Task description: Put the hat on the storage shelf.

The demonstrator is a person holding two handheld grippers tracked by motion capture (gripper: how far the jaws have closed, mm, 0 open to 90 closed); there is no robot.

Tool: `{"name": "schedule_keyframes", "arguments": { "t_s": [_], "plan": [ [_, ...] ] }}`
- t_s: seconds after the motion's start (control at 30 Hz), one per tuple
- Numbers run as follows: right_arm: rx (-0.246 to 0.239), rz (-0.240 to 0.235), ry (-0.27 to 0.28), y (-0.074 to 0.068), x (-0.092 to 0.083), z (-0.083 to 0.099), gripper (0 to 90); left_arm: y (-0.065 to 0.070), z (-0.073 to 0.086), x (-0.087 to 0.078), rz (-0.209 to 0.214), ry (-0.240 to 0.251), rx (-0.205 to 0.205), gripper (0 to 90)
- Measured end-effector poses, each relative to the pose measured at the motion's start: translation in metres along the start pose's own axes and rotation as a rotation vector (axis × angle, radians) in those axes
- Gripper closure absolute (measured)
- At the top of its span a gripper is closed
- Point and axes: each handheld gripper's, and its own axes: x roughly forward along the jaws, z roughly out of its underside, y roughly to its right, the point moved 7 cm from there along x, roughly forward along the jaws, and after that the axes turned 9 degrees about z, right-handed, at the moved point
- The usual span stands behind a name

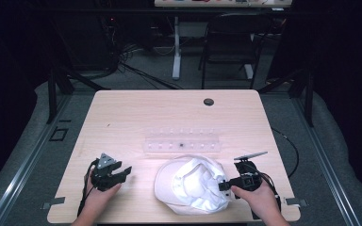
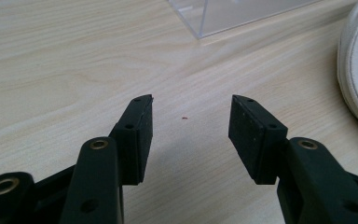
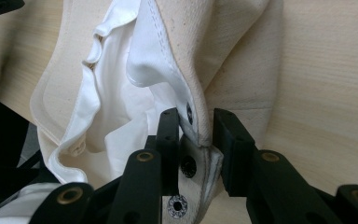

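Your right gripper (image 3: pixel 193 135) is clamped on the back strap of the white cap (image 1: pixel 191 183) lying upside down at the table's (image 1: pixel 122 117) near edge; keep that pinch square on the strap, bringing your left gripper (image 2: pixel 190 135), jaws wide apart and empty, across to the brim.

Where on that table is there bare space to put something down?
The far strip between the clear tray and the table's back edge is bare but for a small dark grommet. The left side beyond the left gripper is free. The near middle is crowded: the white cap and the right gripper on it.
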Motion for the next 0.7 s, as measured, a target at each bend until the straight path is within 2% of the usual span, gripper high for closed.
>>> {"name": "schedule_keyframes", "arguments": {
  "t_s": [0.1, 0.23, 0.27, 0.33, 0.43, 0.5, 0.63, 0.7],
  "plan": [
    [0.002, 0.011, -0.008, 0.002, -0.005, -0.005, 73.7, 0.000, 0.000, 0.000, -0.001, 0.002, 0.002, 50.2],
    [0.006, 0.057, 0.010, 0.006, -0.014, -0.016, 75.8, 0.000, 0.000, 0.000, -0.001, 0.001, 0.002, 50.2],
    [0.016, 0.076, 0.016, 0.006, -0.016, -0.018, 76.3, 0.000, 0.000, 0.000, -0.001, 0.001, 0.002, 50.2],
    [-0.009, 0.114, -0.009, 0.008, -0.021, -0.023, 77.2, 0.000, 0.000, 0.000, -0.002, 0.002, 0.000, 50.2],
    [-0.015, 0.156, -0.019, 0.009, -0.025, -0.026, 78.0, 0.000, 0.000, 0.000, -0.002, 0.002, 0.001, 50.2],
    [-0.025, 0.205, -0.025, 0.011, -0.029, -0.031, 78.5, 0.000, 0.000, 0.000, -0.003, 0.002, 0.000, 50.2],
    [-0.023, 0.262, -0.022, 0.013, -0.035, -0.040, 78.7, 0.000, 0.000, 0.000, -0.003, 0.001, 0.001, 50.3],
    [-0.038, 0.290, -0.040, 0.015, -0.037, -0.044, 79.5, 0.000, 0.000, 0.000, -0.003, 0.001, 0.002, 50.3]
  ]
}}
